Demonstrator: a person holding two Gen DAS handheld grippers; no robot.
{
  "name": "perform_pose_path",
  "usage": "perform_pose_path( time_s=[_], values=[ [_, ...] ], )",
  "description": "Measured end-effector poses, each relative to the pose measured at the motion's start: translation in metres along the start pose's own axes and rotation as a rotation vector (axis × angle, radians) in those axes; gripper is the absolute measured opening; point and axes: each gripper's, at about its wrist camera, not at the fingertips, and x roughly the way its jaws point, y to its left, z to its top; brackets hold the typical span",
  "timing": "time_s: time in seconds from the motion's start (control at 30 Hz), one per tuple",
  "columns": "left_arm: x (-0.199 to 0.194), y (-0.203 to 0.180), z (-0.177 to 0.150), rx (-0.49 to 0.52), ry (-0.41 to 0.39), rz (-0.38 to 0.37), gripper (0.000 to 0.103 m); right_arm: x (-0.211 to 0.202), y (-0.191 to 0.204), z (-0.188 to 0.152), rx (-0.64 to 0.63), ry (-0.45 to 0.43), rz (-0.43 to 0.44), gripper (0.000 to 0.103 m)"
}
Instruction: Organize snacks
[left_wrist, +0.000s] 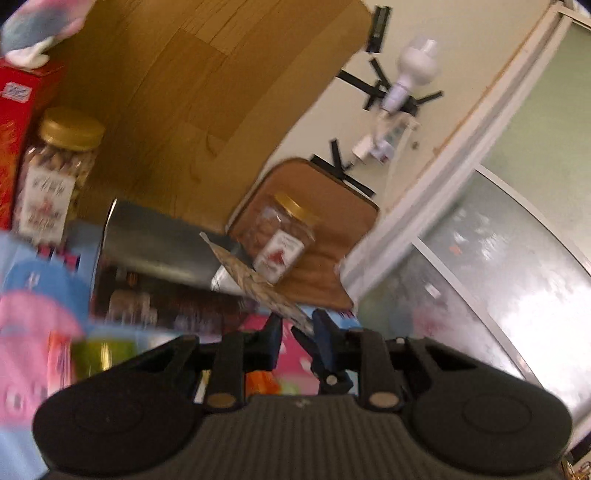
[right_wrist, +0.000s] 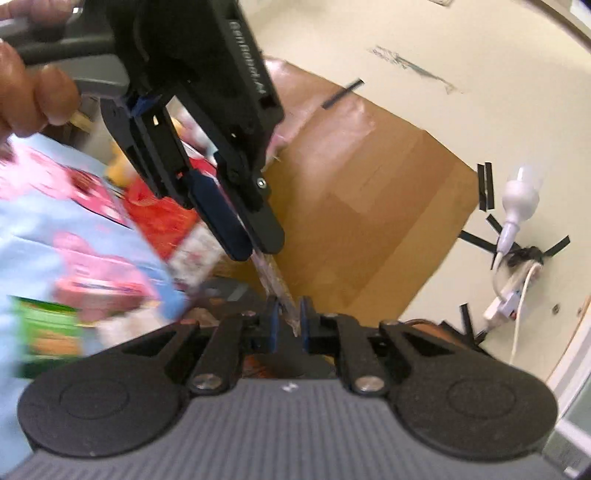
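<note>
Both grippers hold one thin flat patterned snack packet. In the left wrist view the packet (left_wrist: 255, 284) runs up and left from my left gripper (left_wrist: 297, 326), whose jaws pinch its lower end. In the right wrist view my right gripper (right_wrist: 288, 319) pinches the packet (right_wrist: 275, 280) edge-on, and the left gripper (right_wrist: 251, 240) grips its other end from above, with the hand behind it. Two gold-lidded jars show in the left view: one on the left (left_wrist: 55, 173) and one on a brown cushion (left_wrist: 282, 238).
A red box (left_wrist: 14, 122) stands far left. A dark box (left_wrist: 159, 251) lies ahead. A cardboard sheet (left_wrist: 207, 92) leans on the wall. The pink and blue patterned cloth (right_wrist: 55, 229) carries a green packet (right_wrist: 44, 325). A bulb and cables (right_wrist: 517, 221) hang right.
</note>
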Motion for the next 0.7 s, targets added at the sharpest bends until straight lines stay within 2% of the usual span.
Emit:
perform_pose_path(
  time_s=[0.1, 0.23, 0.37, 0.43, 0.5, 0.57, 0.67, 0.7],
  values=[
    [0.038, 0.022, 0.02, -0.038, 0.004, 0.021, 0.02, 0.046, -0.011, -0.011, -0.027, 0.046, -0.021, 0.014],
    [0.077, 0.053, 0.029, -0.11, 0.024, 0.049, 0.02, 0.087, -0.022, -0.026, 0.026, 0.145, 0.028, 0.015],
    [0.097, 0.073, 0.029, -0.146, 0.048, 0.09, 0.021, 0.11, -0.02, -0.039, 0.042, 0.216, 0.082, 0.016],
    [0.102, 0.08, 0.027, -0.153, 0.05, 0.113, 0.024, 0.115, -0.02, -0.043, 0.047, 0.235, 0.1, 0.016],
    [0.104, 0.085, 0.028, -0.164, 0.044, 0.138, 0.03, 0.116, -0.022, -0.044, 0.044, 0.229, 0.098, 0.022],
    [0.102, 0.087, 0.029, -0.163, 0.037, 0.158, 0.034, 0.108, -0.022, -0.047, 0.048, 0.224, 0.096, 0.026],
    [0.09, 0.082, 0.029, -0.144, 0.023, 0.178, 0.045, 0.09, -0.024, -0.044, 0.081, 0.21, 0.122, 0.031],
    [0.084, 0.079, 0.029, -0.136, 0.02, 0.169, 0.046, 0.082, -0.023, -0.044, 0.091, 0.203, 0.124, 0.031]
  ],
)
